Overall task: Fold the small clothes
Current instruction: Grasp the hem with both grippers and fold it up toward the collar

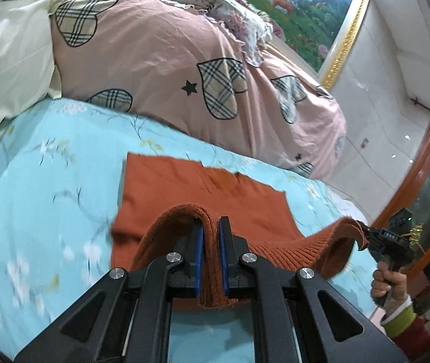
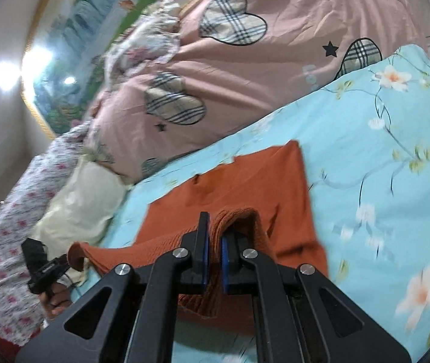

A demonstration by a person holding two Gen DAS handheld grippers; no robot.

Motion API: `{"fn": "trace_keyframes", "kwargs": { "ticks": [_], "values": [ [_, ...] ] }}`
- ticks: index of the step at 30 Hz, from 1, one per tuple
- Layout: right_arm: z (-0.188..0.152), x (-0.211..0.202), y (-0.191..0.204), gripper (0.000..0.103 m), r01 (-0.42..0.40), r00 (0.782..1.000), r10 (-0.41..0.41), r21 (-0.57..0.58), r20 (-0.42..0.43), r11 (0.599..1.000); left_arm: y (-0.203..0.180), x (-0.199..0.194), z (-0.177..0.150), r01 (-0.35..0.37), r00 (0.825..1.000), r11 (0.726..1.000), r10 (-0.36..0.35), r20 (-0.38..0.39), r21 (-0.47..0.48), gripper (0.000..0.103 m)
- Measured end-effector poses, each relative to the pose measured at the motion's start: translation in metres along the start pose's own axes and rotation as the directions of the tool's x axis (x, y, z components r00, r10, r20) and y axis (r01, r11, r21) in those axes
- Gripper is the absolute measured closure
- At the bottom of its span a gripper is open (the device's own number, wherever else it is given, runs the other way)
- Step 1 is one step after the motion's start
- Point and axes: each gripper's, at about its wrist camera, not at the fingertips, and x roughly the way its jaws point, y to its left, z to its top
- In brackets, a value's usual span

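On bed, both claws [image 1: 211, 236] [image 2: 215, 242] clamping sweater [image 1: 166, 187]

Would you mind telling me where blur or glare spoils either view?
Left wrist view: the blue floral sheet smears at lower left, while the orange sweater stays fairly sharp. Right wrist view: glare washes out the framed painting, and the sheet's flowers blur at right.

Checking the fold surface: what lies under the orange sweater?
The orange sweater lies on a light blue floral bedsheet, its ribbed hem lifted by both grippers. The sheet beneath its flat part is covered.
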Motion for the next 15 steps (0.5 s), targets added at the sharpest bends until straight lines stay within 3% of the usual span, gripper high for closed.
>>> {"fn": "trace_keyframes", "kwargs": {
  "ticks": [6, 15],
  "values": [
    [0.035, 0.058, -0.037, 0.096, 0.079, 0.996, -0.077, 0.049, -0.035, 0.996, 0.025, 0.085, 0.040, -0.088, 0.994, 0.996, 0.088, -0.060, 0.002, 0.096],
    [0.038, 0.137, -0.074, 0.096, 0.198, 0.970, -0.191, 0.036, -0.149, 0.980, 0.064, 0.185, 0.052, -0.181, 0.970, 0.983, 0.182, -0.160, 0.017, 0.095]
  ]
}}
